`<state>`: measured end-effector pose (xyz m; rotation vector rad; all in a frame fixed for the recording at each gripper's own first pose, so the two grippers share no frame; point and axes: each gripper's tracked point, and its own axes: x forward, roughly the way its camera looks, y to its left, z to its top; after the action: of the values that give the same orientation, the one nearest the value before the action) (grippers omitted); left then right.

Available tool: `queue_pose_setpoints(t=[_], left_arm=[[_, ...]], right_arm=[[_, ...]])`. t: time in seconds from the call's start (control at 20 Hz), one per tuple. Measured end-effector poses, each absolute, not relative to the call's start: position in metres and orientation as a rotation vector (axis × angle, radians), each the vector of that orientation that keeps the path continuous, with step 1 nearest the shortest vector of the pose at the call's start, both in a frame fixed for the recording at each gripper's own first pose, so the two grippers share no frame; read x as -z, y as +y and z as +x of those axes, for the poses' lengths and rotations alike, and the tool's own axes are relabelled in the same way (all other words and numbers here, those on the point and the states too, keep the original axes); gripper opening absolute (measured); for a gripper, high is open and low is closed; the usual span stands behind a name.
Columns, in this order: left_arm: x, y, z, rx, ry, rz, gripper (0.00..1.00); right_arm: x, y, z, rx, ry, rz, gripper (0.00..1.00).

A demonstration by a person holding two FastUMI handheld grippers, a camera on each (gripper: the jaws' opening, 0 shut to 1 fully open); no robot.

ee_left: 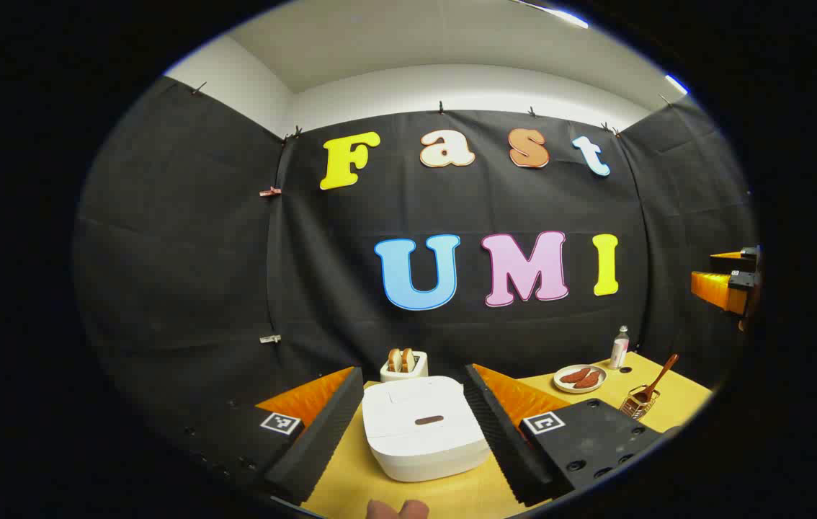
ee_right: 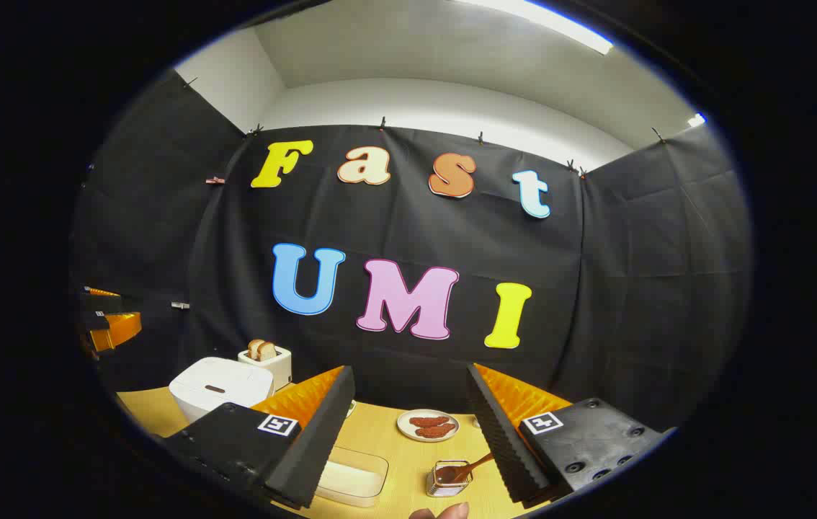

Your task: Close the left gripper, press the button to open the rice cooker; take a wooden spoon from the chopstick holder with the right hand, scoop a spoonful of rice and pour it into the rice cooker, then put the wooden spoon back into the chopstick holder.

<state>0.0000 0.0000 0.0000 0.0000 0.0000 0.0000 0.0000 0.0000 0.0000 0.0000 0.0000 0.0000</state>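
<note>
Left gripper point(ee_left: 408, 425) jaws stand wide apart and hold nothing; the rice cooker point(ee_left: 424, 427) sits on the yellow table point(ee_left: 351, 490) straight ahead in the gap between the two fingers, lid down, not touched by either. The dark oblong button point(ee_left: 429, 419) lies on the lid top, near its middle, long axis across the line of the fingers. Judgement: first step not yet done; the jaws must come together before the press, then go forward and down onto the button, so the left gripper is the nearer one for this. Toaster point(ee_left: 403, 364) with two bread slices stands just behind the rice cooker. Right gripper point(ee_right: 408, 440) jaws also wide apart, nothing held. Wire chopstick holder point(ee_right: 448, 478) lies ahead and low between its fingers, closer to the right finger; wooden spoon point(ee_right: 467, 468) stands in it, handle tilted up and to the right, toward that finger. In the left gripper view the same holder sits well to the right of the rice cooker. Clear rice container point(ee_right: 352, 476), holding what looks like rice, just left of the chopstick holder; plate point(ee_right: 428, 425) with brown food behind it; small bottle point(ee_left: 619, 347) behind the plate, label too small to read. In the right gripper view the rice cooker is far left. Writing: no brand legible on the rice cooker or toaster; each finger base carries a square black-and-white marker point(ee_left: 281, 423), a pattern, not text. Fingertips of a person point(ee_left: 398, 509) show at the bottom edge
</note>
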Motion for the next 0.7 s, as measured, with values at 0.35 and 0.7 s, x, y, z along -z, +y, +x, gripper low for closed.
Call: queue_pose_setpoints(t=[0.35, 0.7], left_arm=[[-0.0045, -0.0036, 0.0041, 0.026, -0.005, 0.003, 0.96], [-0.0026, -0.0039, 0.0062, 0.019, -0.003, -0.001, 0.96]], right_arm=[[-0.0037, -0.0018, -0.0018, 0.014, -0.02, -0.035, 0.97], [0.0, -0.0012, -0.0024, 0.013, -0.007, -0.021, 0.97]])
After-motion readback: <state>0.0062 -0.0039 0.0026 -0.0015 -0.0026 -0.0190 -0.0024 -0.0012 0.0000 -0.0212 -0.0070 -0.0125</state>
